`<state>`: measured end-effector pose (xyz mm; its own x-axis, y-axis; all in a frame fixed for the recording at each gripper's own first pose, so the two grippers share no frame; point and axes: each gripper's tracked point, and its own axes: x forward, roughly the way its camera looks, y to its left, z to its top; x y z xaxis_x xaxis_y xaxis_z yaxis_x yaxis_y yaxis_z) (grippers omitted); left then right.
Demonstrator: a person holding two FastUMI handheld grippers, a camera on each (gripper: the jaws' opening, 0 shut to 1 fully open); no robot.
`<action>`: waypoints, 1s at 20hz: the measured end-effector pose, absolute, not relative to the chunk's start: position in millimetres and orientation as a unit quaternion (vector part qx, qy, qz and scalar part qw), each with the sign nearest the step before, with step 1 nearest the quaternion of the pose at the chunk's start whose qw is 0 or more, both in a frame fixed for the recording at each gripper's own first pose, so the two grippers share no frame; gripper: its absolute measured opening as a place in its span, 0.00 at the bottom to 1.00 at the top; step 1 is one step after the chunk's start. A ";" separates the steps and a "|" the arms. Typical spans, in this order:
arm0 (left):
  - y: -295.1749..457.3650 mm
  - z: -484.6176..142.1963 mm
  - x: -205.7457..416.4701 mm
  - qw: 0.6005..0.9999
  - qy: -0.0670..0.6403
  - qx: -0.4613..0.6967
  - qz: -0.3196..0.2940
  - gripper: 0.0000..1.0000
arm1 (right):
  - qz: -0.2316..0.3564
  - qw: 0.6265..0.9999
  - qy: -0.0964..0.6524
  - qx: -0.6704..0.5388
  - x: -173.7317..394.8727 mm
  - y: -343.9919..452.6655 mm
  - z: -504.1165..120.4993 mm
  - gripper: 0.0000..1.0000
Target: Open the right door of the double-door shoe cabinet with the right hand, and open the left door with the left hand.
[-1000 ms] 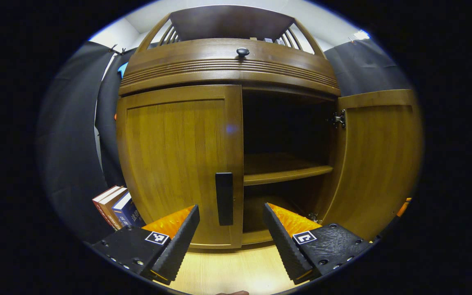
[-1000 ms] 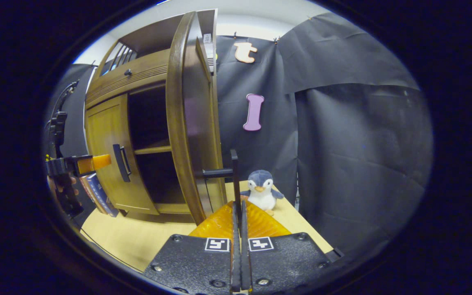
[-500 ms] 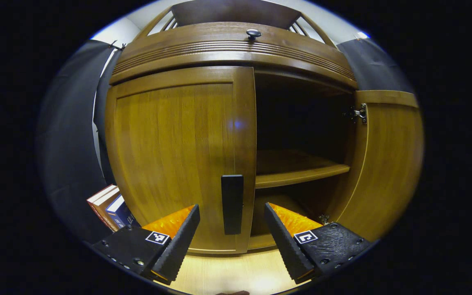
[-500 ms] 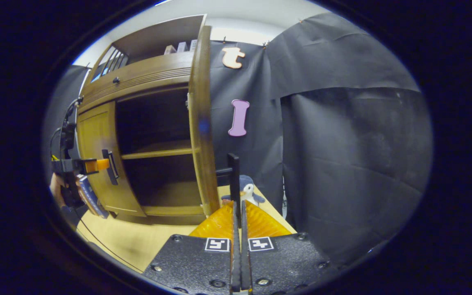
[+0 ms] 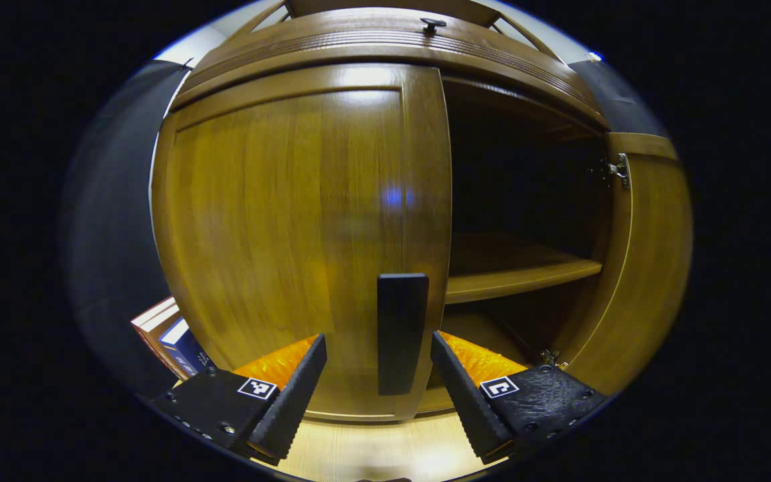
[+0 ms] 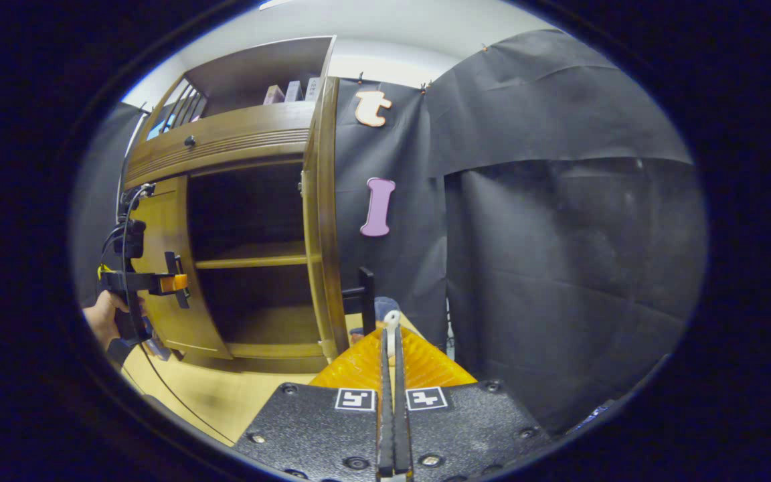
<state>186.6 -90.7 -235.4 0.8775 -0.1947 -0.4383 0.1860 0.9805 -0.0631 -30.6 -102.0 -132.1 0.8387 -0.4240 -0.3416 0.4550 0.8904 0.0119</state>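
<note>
The brown wooden shoe cabinet [image 5: 385, 53] has its left door [image 5: 292, 234] closed, with a black handle [image 5: 401, 331] near its right edge. My left gripper [image 5: 377, 343] is open right in front of that handle, one finger on each side and neither touching it. The right door [image 5: 650, 268] stands swung open. In the right gripper view this door [image 6: 322, 221] is edge-on, its black handle [image 6: 363, 300] just left of my right gripper [image 6: 391, 333], which is shut with nothing between its fingers. The left gripper [image 6: 173, 282] shows far off at the left door, held by a hand [image 6: 101, 314].
Inside the cabinet is a shelf [image 5: 523, 274] in a dark interior. Books [image 5: 170, 331] lean beside the cabinet's left side. A small penguin plush [image 6: 385, 309] sits mostly hidden behind my right fingertips. Light wooden tabletop [image 6: 225, 395] lies in front; black cloth wall [image 6: 559, 268] to the right.
My left gripper moved in toward the left door, so the handle now stands between its open fingers. The right door swung wider, and its handle now sits left of my shut right fingertips.
</note>
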 end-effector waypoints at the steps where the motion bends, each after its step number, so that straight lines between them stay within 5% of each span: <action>1: -91.4 -235.5 190.5 0.970 0.222 -0.005 -0.101 0.95 | -0.230 0.958 0.164 0.045 -32.2 -98.6 -128.6 0.04; 5: -98.8 -231.9 198.4 0.972 0.206 -0.005 -0.117 0.91 | -0.219 0.962 0.156 0.042 -31.9 -80.3 -118.7 0.12; 6: -98.4 -232.5 201.1 0.972 0.203 -0.005 -0.120 1.00 | -0.217 0.963 0.152 0.040 -30.1 -76.8 -114.6 0.19; 7: -100.6 -233.2 202.3 0.972 0.201 -0.005 -0.120 0.78 | -0.216 0.964 0.150 0.038 -28.8 -72.6 -112.3 0.20; 10: -99.7 -232.1 205.1 0.974 0.191 -0.011 -0.120 0.70 | -0.207 0.966 0.150 0.039 -26.9 -61.0 -111.7 0.33; 12: -99.5 -233.1 204.0 0.974 0.188 -0.009 -0.123 0.75 | -0.206 0.966 0.153 0.036 -26.1 -54.7 -112.7 0.39; 14: -103.6 -232.0 202.9 0.974 0.185 -0.006 -0.133 0.65 | -0.204 0.966 0.157 0.032 -24.7 -48.8 -113.9 0.43; 15: -108.0 -232.2 204.4 0.973 0.185 -0.003 -0.141 0.45 | -0.201 0.966 0.158 0.031 -23.0 -44.0 -115.4 0.45; 20: -110.3 -231.3 201.8 0.972 0.186 0.007 -0.143 0.28 | -0.192 0.968 0.161 0.031 -18.6 -29.0 -117.2 0.47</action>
